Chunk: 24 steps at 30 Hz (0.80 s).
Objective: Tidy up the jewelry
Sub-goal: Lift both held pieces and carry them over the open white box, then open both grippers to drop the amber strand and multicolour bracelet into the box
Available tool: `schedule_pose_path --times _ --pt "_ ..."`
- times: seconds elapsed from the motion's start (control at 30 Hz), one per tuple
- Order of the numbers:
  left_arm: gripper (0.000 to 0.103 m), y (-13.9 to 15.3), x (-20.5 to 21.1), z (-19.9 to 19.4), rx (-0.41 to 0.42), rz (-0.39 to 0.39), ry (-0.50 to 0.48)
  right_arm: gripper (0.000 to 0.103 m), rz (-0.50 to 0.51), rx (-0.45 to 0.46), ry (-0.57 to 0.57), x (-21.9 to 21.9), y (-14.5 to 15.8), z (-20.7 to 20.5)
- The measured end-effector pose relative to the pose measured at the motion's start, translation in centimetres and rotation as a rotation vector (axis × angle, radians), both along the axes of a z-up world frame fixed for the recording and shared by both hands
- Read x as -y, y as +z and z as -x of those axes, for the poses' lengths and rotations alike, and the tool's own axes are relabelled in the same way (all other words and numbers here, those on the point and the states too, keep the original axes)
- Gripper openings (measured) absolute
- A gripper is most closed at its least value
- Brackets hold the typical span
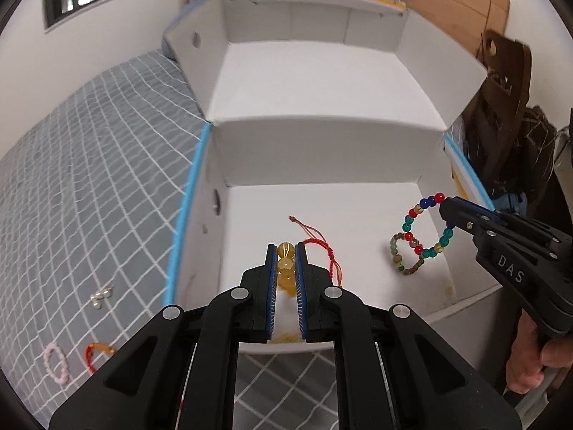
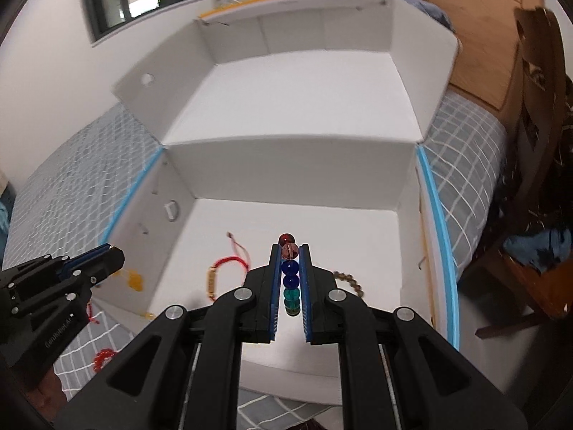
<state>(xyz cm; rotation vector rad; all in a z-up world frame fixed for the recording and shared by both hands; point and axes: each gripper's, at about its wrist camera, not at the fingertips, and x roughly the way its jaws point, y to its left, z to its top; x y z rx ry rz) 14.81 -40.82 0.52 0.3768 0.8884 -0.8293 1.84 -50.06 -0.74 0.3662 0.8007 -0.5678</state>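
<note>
A white cardboard box (image 1: 315, 150) with two compartments lies on the bed. My left gripper (image 1: 285, 251) is shut on a yellow bead bracelet (image 1: 285, 263) over the near compartment. My right gripper (image 2: 289, 251) is shut on a multicoloured bead bracelet (image 2: 290, 279), which hangs in a loop over the same compartment in the left wrist view (image 1: 415, 222). A red cord bracelet (image 1: 327, 251) and a brown-green bead bracelet (image 1: 403, 256) lie on the compartment floor. The right gripper also shows in the left wrist view (image 1: 446, 209); the left gripper also shows in the right wrist view (image 2: 111, 254).
On the grey checked bedspread (image 1: 89, 179) left of the box lie a pearl piece (image 1: 100, 297), a pink bracelet (image 1: 55, 363) and an orange-red bracelet (image 1: 95, 353). A wooden headboard (image 2: 476, 28) and a dark chair (image 1: 508, 82) stand to the right. The far compartment (image 1: 311, 82) holds nothing visible.
</note>
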Motion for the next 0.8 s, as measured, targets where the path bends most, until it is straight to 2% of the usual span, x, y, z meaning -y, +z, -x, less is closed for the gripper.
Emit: schedule_pose_path --times 0.3,0.57,0.63,0.67,0.7,0.73,0.77,0.8 --pt "0.009 -3.3 1.6 -0.8 -0.014 -0.05 -0.02 0.009 -0.021 -0.05 -0.049 1.1 -2.5 -0.1" --pt "0.01 -4.2 1.4 -1.6 -0.031 -0.066 -0.016 0.012 -0.025 -0.079 -0.068 1.4 -3.4 -0.4" --pt "0.018 -4.2 1.4 -1.6 -0.034 -0.07 -0.013 0.012 -0.016 -0.085 -0.076 1.3 -3.4 -0.4" --pt "0.022 -4.2 1.3 -1.6 -0.036 -0.068 -0.013 0.017 -0.008 -0.088 -0.074 1.1 -3.3 -0.4" --pt "0.031 -4.0 1.2 -1.5 -0.034 -0.065 -0.01 0.024 0.001 -0.088 -0.072 1.0 -3.1 -0.4" --pt "0.038 -3.8 1.1 -1.5 -0.027 -0.06 -0.005 0.036 0.011 -0.085 -0.073 0.9 -2.9 -0.3" --pt "0.041 -3.5 0.9 -1.4 -0.018 -0.054 0.001 0.044 0.025 -0.079 -0.076 0.8 -2.7 -0.2" --pt "0.045 -3.2 0.7 -1.3 -0.012 -0.052 0.003 0.045 0.034 -0.076 -0.078 0.7 -2.5 -0.2"
